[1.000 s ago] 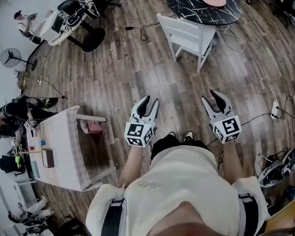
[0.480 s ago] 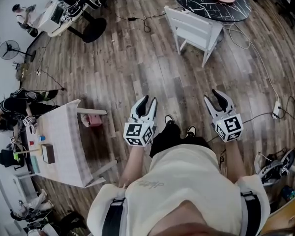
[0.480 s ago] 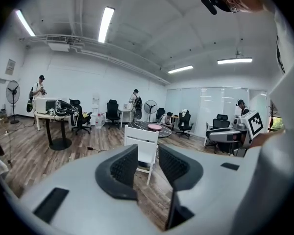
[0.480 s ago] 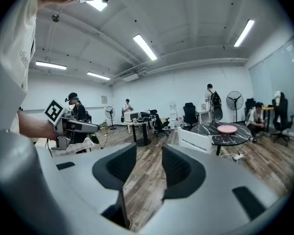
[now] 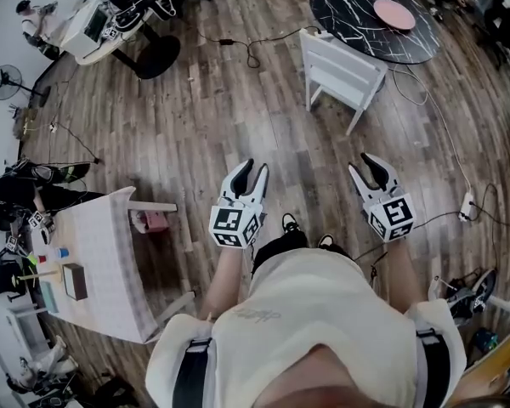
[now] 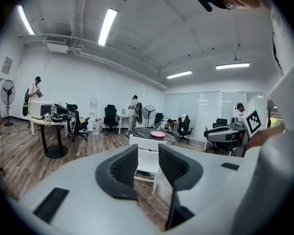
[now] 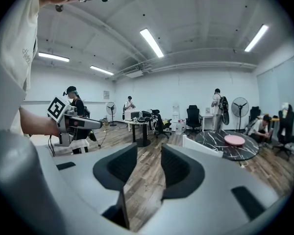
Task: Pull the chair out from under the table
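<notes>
A white chair (image 5: 340, 73) stands on the wood floor with its back toward me, against a round black marble table (image 5: 374, 17) that carries a pink plate (image 5: 393, 11). Both grippers are held out at waist height, well short of the chair. My left gripper (image 5: 251, 170) is open and empty; in the left gripper view the chair (image 6: 147, 143) shows far off between its jaws. My right gripper (image 5: 363, 164) is open and its jaws are closing with nothing between them; in the right gripper view the chair (image 7: 201, 148) and table (image 7: 230, 151) lie to the right of the jaws.
A small white table (image 5: 102, 262) with a few items stands at my left, a pink object (image 5: 155, 220) under it. Cables (image 5: 442, 117) and a power strip (image 5: 470, 204) lie on the floor at right. Desks, office chairs, a fan (image 5: 2, 82) and people are further off.
The person has stepped forward across the floor, carrying both grippers along. The chair and marble table now sit slightly lower and further right in the head view.
</notes>
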{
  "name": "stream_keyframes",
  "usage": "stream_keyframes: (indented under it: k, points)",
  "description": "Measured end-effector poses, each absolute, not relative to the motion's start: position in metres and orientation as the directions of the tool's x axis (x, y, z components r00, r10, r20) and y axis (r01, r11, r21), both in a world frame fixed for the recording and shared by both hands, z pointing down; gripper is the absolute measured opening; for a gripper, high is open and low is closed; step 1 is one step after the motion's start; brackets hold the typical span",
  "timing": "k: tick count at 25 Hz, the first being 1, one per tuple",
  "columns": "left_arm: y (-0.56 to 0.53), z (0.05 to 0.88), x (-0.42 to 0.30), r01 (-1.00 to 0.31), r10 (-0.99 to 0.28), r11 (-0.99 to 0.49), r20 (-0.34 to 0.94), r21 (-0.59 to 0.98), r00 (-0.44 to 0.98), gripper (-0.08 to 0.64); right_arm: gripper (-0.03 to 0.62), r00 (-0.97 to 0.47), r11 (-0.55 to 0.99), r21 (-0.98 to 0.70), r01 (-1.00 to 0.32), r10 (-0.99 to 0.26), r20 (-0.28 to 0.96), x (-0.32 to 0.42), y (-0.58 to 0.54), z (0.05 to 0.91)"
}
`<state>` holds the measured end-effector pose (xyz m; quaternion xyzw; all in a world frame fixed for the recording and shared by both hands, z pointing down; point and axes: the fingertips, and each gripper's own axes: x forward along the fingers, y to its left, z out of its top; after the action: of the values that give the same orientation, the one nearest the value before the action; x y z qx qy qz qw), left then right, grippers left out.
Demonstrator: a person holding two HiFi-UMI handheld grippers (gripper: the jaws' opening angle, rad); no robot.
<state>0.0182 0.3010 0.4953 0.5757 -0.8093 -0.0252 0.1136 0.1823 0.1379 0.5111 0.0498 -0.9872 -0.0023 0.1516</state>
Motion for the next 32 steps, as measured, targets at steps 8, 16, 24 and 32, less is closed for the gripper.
stream_keyframes:
  k: [8,16,24,32]
  points:
    - [0.289,0.505,-0.03,-0.945,-0.959,0.268,0.14,0.187,-0.245,0.141,0.147,-0.945,0.992,0.018,-0.123,-0.123,0.304,0.14,0.148,0.514]
    - [0.284,0.519,-0.055,-0.941,-0.964,0.25,0.15,0.226,-0.22,0.141,0.147,-0.919,0.983,0.025,-0.181,-0.178,0.352,0.132,0.139,0.523]
    - [0.264,0.532,-0.072,-0.938,-0.959,0.257,0.179,0.232,-0.218,0.141,0.147,-0.916,0.982,0.008,-0.187,-0.177,0.359,0.115,0.115,0.534]
    - [0.206,0.521,-0.107,-0.953,-0.958,0.236,0.21,0.191,-0.195,0.141,0.147,-0.928,0.976,-0.037,-0.212,-0.19,0.322,0.068,0.049,0.535]
